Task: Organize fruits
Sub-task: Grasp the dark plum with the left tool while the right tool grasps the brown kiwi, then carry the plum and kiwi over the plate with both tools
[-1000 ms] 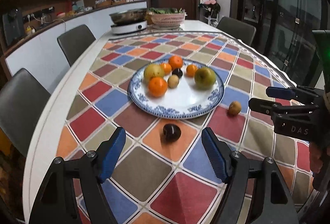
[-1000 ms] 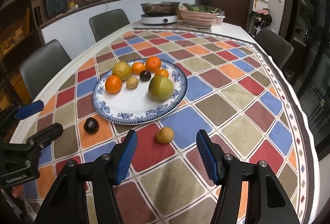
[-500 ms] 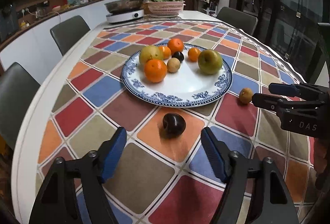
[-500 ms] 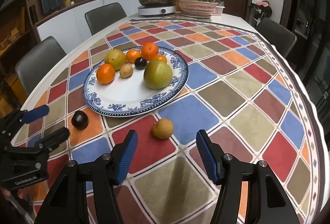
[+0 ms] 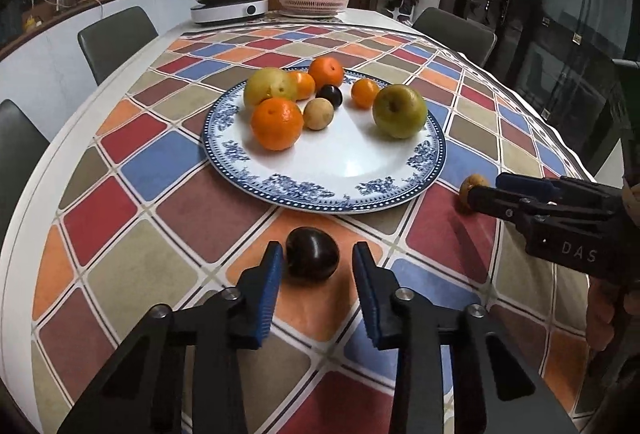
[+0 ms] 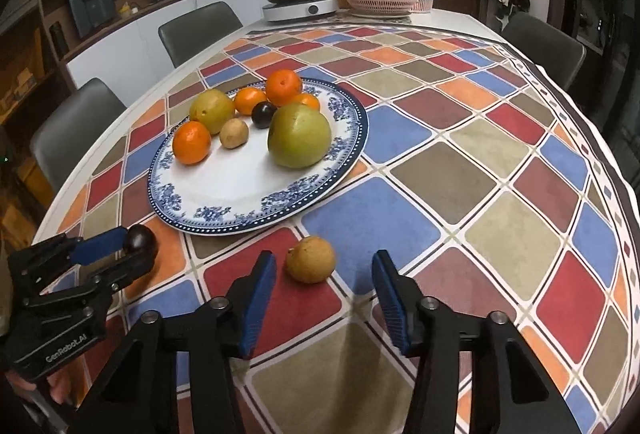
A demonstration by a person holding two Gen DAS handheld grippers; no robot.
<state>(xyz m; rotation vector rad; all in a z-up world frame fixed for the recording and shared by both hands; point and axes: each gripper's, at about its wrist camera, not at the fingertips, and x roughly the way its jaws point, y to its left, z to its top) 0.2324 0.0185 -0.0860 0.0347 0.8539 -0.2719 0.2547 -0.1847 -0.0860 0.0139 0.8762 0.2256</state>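
The dark plum and the brown fruit lie on the tabletop, just before the plate — each between a closing claw. The left claw is narrow, nearly touching; the right claw is wider, not yet touching. Next, I judge: grip, lift to the plate. Contact under the pads is hard to see.

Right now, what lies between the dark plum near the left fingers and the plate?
Nothing: in the left wrist view only bare tablecloth separates the dark plum from the plate.
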